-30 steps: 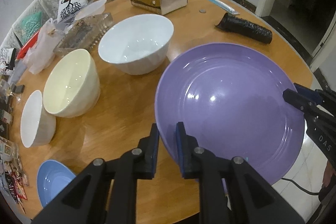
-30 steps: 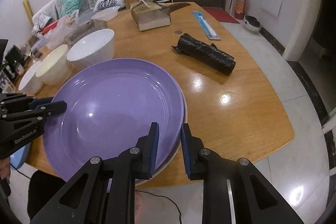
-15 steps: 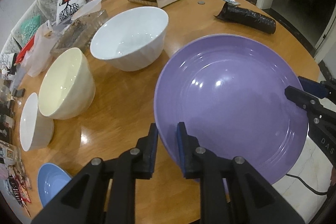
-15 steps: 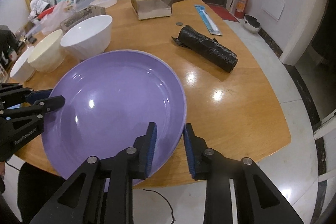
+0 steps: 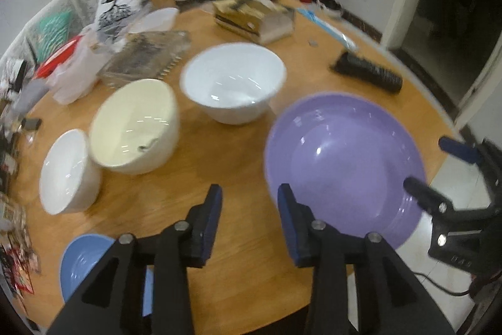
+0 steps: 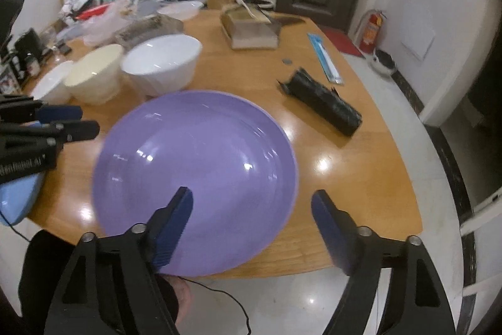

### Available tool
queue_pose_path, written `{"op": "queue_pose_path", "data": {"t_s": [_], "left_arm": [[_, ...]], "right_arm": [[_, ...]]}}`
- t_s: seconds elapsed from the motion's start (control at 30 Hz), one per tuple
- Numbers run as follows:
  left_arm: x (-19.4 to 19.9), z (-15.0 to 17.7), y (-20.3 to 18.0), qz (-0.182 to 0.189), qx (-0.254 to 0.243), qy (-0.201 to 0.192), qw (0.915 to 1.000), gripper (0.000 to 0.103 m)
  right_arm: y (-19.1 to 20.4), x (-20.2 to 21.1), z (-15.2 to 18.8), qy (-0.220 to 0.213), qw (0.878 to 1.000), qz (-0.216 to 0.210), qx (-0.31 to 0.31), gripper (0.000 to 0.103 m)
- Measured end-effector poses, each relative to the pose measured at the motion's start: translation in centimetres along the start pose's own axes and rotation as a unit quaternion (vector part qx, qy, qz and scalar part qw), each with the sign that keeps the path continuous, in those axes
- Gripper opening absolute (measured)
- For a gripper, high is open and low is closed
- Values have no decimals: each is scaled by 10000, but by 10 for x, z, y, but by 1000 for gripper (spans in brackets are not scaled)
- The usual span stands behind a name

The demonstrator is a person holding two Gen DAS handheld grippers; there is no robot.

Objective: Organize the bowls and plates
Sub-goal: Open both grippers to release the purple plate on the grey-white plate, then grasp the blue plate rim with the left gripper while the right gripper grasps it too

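The large round purple plate (image 6: 194, 178) lies flat at the near edge of the round wooden table (image 6: 360, 178), overhanging it slightly. Both grippers are released: the left gripper (image 5: 249, 203) and the right gripper (image 6: 252, 206) each stand with jaws spread wide, gripping nothing.

Judged step: withdraw from the set-down plate and select the next piece. Back each gripper away level so that no finger clips the overhanging rim.

Candidates lie to the left: the deep white bowl (image 5: 233, 87), the tilted cream bowl (image 5: 135, 127), the small white bowl (image 5: 67, 171) and the pale blue dish (image 5: 83, 259). Approach rims squarely; glazed walls probably slip.
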State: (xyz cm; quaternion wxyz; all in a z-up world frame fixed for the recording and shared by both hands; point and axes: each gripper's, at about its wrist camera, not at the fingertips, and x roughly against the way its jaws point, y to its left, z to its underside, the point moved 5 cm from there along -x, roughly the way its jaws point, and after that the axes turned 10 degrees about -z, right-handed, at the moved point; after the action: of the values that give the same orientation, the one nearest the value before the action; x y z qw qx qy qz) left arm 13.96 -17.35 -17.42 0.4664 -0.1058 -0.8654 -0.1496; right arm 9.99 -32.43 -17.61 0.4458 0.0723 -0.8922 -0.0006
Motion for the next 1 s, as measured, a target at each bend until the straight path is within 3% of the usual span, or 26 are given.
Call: {"op": "queue_pose_path", "data": {"t_s": [0.07, 0.2, 0.3, 0.37, 0.6, 0.77, 1.0], "left_arm": [[16, 2, 24, 57, 255, -155, 9995, 41], [44, 11, 69, 94, 662, -389, 9970, 43], [62, 22, 107, -2, 899, -577, 9943, 50], [71, 33, 136, -87, 1085, -651, 9919, 50], [71, 90, 212, -372, 1579, -534, 9853, 50], [46, 136, 245, -325, 1930, -199, 9805, 50], [10, 182, 261, -192, 2227, 213, 9745, 50]], "right_arm": [[18, 9, -6, -183, 9995, -222, 156, 79], [68, 29, -21, -666, 9938, -661, 591, 90], [102, 39, -28, -941, 9895, -732, 813, 101], [129, 43, -31, -1066, 9855, -821, 1034, 101], [198, 14, -29, -492, 9791, -1719, 966, 101], [232, -21, -7, 54, 9765, -1960, 892, 96], [252, -69, 19, 829, 9752, -1864, 862, 68]]}}
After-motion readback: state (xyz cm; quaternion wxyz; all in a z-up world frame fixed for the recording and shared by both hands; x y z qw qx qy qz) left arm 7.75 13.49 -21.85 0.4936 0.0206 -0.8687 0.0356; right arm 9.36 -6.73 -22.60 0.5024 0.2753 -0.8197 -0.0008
